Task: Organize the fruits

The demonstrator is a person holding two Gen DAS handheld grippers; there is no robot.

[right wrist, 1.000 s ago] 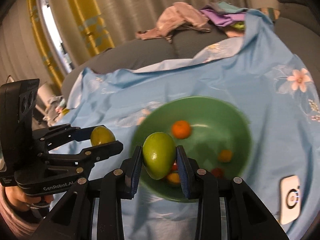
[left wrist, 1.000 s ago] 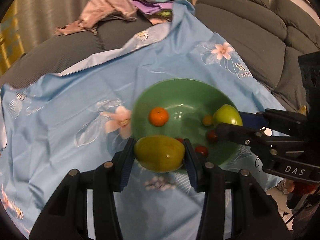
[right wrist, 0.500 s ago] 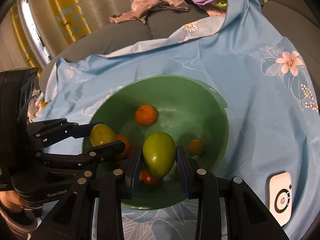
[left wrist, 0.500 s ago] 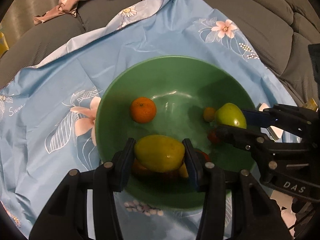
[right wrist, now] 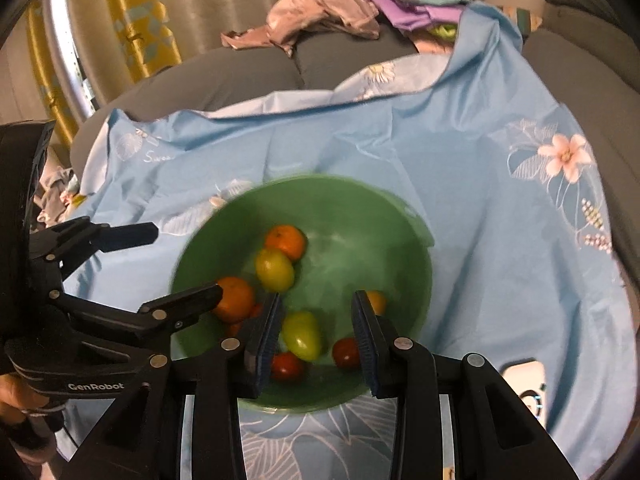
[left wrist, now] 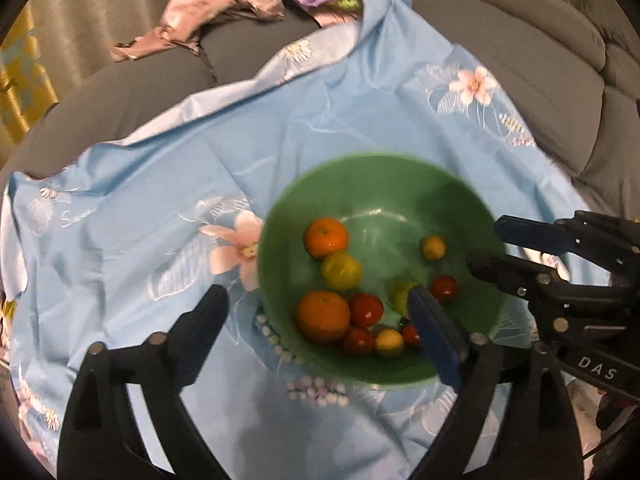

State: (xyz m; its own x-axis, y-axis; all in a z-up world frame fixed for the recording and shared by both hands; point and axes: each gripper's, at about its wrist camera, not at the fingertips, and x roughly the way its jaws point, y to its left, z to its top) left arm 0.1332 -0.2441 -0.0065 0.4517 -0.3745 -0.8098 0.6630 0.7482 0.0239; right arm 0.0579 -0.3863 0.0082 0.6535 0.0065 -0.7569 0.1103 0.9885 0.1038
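Note:
A green bowl (left wrist: 384,176) (right wrist: 400,236) sits on the blue cloth and holds two oranges (left wrist: 326,237), several red tomatoes (left wrist: 365,309) and small yellow fruits. My left gripper (left wrist: 316,300) (right wrist: 188,262) hangs over the bowl's near-left rim. Its jaws are opening wide with nothing between them. The yellow-green fruit (left wrist: 341,271) (right wrist: 275,269) lies in the bowl beside the far orange. My right gripper (right wrist: 316,300) (left wrist: 486,246) is open over the bowl. A green fruit (right wrist: 302,336) lies in the bowl below its pads, free of them.
A blue floral cloth (left wrist: 168,184) covers a grey sofa (left wrist: 560,80). Crumpled clothes (right wrist: 320,12) are heaped at the back. A white device (right wrist: 524,376) lies on the cloth right of the bowl. Yellow curtains (right wrist: 132,20) hang at the far left.
Both grippers have let go of their fruits, which now lie in the bowl. The left jaws have spread wide. Both views have drawn back from the bowl a little.

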